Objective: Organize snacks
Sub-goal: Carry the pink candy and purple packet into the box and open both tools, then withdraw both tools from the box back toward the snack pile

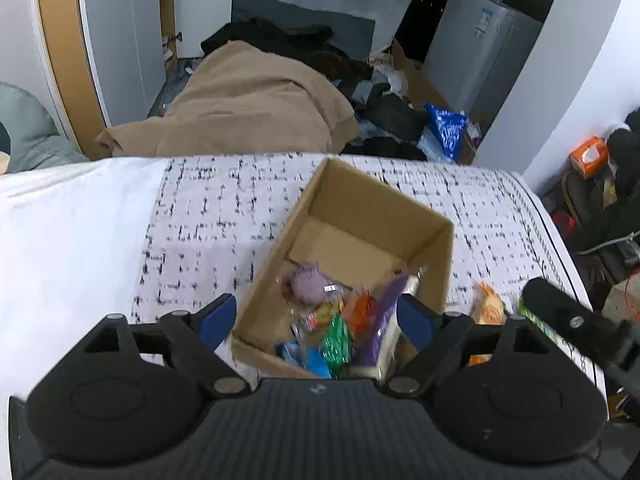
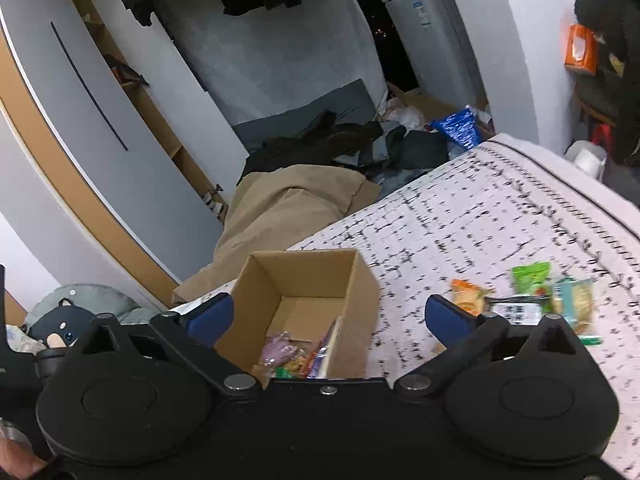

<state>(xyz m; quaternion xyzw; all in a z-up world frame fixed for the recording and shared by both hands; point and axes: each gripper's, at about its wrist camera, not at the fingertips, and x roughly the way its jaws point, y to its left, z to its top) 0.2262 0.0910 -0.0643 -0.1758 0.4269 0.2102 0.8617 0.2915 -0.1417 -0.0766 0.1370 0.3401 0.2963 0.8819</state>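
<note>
The bed cover (image 1: 224,216), white with a black dash pattern, spans the working surface; a plain white sheet (image 1: 60,232) lies along its left side.

The left gripper (image 1: 316,318) hangs above the near end of the cardboard box (image 1: 372,200). Its blue-padded jaws stand wide apart and hold nothing; one pad (image 1: 218,314) sits outside the box's left wall, the other over the box's right interior.

The box is open-topped and rests on the cover. Snack packets (image 1: 332,324) fill its near end: a pale purple one, orange, green, blue and a tall purple one are distinguishable, though motion blur hides detail. The far end of the box floor is bare cardboard.

The right gripper (image 2: 328,316) hangs over the same box from a slightly different angle. Its jaws are likewise spread wide with nothing between them; the left pad is at the box's left wall, and the right pad (image 2: 446,318) is over the cover, clear of the box.

To the right of the box, loose snacks (image 2: 532,296) lie on the cover: an orange packet (image 2: 466,298), a green packet (image 2: 532,276) and a pale yellow packet (image 2: 576,304), near one another and apart from the box.
</note>
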